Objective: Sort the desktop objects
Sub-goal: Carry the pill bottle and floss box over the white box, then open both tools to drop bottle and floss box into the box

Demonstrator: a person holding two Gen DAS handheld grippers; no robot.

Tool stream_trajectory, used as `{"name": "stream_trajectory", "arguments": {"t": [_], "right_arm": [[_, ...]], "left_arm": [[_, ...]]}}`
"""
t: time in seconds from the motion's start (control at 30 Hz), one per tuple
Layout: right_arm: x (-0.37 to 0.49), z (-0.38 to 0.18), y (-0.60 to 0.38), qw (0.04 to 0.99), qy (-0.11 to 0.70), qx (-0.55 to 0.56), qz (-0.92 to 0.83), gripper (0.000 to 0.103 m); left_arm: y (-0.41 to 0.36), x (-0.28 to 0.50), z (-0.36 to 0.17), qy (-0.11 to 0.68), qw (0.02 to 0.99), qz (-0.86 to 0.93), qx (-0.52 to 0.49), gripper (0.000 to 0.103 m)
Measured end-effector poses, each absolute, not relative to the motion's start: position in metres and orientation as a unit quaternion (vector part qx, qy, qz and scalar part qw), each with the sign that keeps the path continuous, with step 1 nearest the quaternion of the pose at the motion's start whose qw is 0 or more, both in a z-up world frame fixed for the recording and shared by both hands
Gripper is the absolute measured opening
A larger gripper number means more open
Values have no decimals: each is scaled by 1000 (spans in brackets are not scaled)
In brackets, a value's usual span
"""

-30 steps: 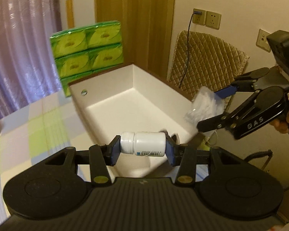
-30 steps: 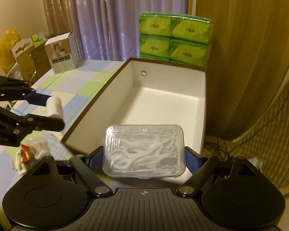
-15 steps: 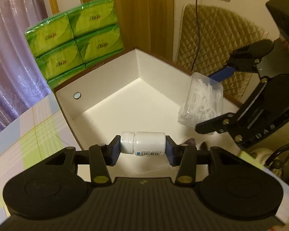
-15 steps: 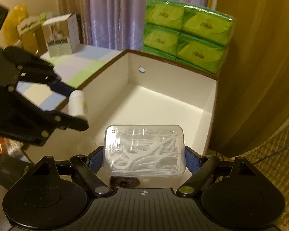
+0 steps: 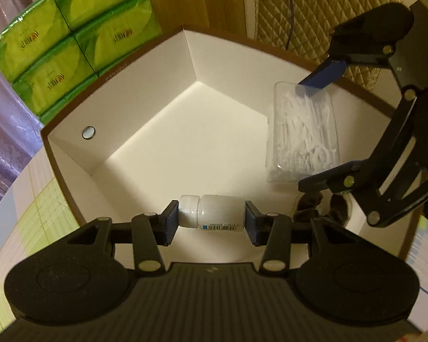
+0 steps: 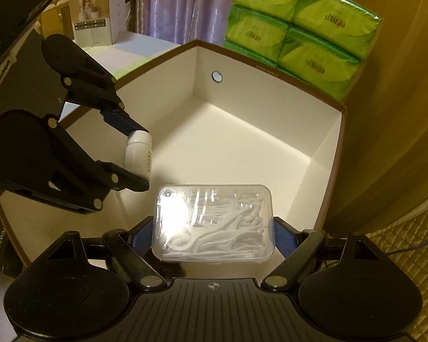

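A: Entry. Left gripper (image 5: 211,222) has its fingers (image 5: 169,222) clamped end-on against a white pill bottle (image 5: 214,219): one pad on the cap, the other on the base. The bottle's long axis lies crosswise, running from finger to finger, cap toward the left.

B: Position relative to the box?

A: Over the open white box (image 5: 185,142), near its closest wall and clear of the floor as far as I can judge. Box interior looks bare in both views.

B: Right side?

A: Right gripper (image 6: 214,235) is closed on a clear case of floss picks (image 6: 214,222), broad face up, long axis spanning the fingers. It also sits above the box, at the near edge in its own view.

B: Spacing between the two?

A: Just beside each other, not touching. From the right wrist the bottle (image 6: 138,154) hangs to the left of the case, slightly farther in.

B: Deciding relation?

A: Straight down. Both loads are already inside the rim's outline, so my judgement is that release depends on lowering, not on travel sideways. Neither arm is clearly nearer the floor.
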State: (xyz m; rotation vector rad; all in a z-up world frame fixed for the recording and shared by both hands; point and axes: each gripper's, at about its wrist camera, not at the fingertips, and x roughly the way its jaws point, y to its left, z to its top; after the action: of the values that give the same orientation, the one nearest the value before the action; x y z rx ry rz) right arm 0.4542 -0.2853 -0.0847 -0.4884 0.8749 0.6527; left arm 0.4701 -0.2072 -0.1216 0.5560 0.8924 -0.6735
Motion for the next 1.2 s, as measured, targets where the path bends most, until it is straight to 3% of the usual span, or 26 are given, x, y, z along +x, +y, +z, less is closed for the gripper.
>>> {"name": "stream_trajectory", "arguments": {"t": [0.47,0.73,1.2], "right_arm": [[467,-94,-283,821,421,-229,311,82],[465,-93,-279,842,391,-228,295,83],[435,-74,-291,848,395,-189,297,99]], "left_arm": [[-210,478,-129,421,809,-317,261,48],[-208,477,-122,414,818,-307,255,59],[-193,455,-97,407,837,-289,224,81]]}}
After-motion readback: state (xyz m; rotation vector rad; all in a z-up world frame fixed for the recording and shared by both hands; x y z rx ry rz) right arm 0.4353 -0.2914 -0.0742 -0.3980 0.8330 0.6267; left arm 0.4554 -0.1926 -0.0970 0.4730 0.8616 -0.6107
